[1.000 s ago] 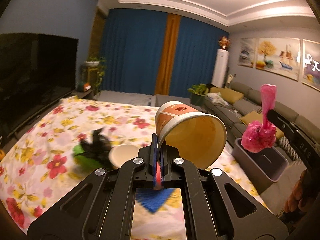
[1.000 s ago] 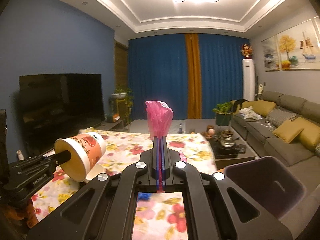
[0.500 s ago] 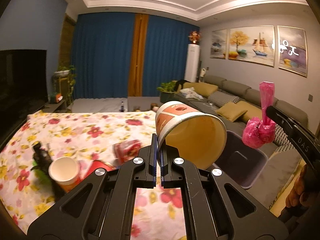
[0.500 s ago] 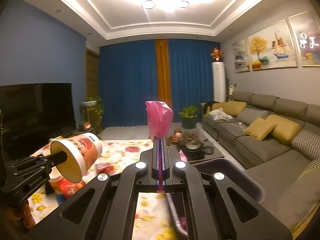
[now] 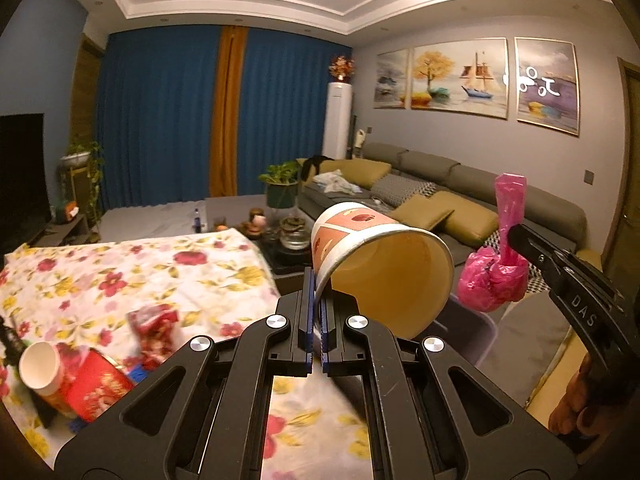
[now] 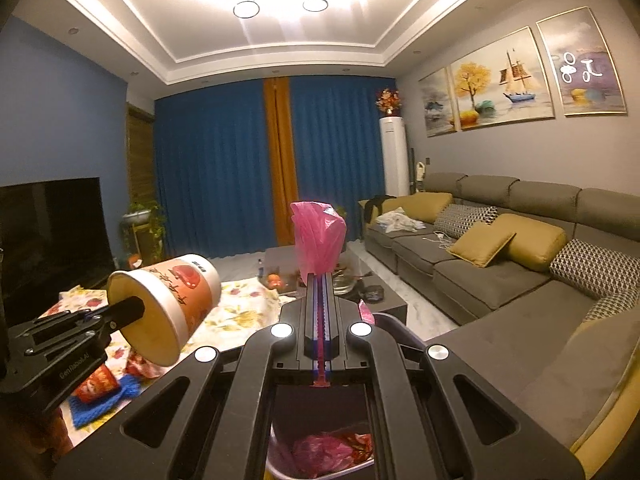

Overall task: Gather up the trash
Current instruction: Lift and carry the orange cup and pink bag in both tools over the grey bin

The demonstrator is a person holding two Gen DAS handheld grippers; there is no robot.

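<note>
The left hand-held gripper (image 5: 316,280) is clamped on the rim of a paper cup (image 5: 376,256), frame centre. The right hand-held gripper (image 6: 319,276) pinches a pink bag (image 6: 318,236) above the bin (image 6: 280,468), bottom centre, holding pink trash.

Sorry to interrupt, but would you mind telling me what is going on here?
A person is clearing trash with two handheld grippers. The left gripper is shut on the rim of a large paper cup, held tipped on its side. The right gripper is shut on a pink plastic bag, above a grey bin with pink trash already inside. More litter waits on the floral cloth.
</note>
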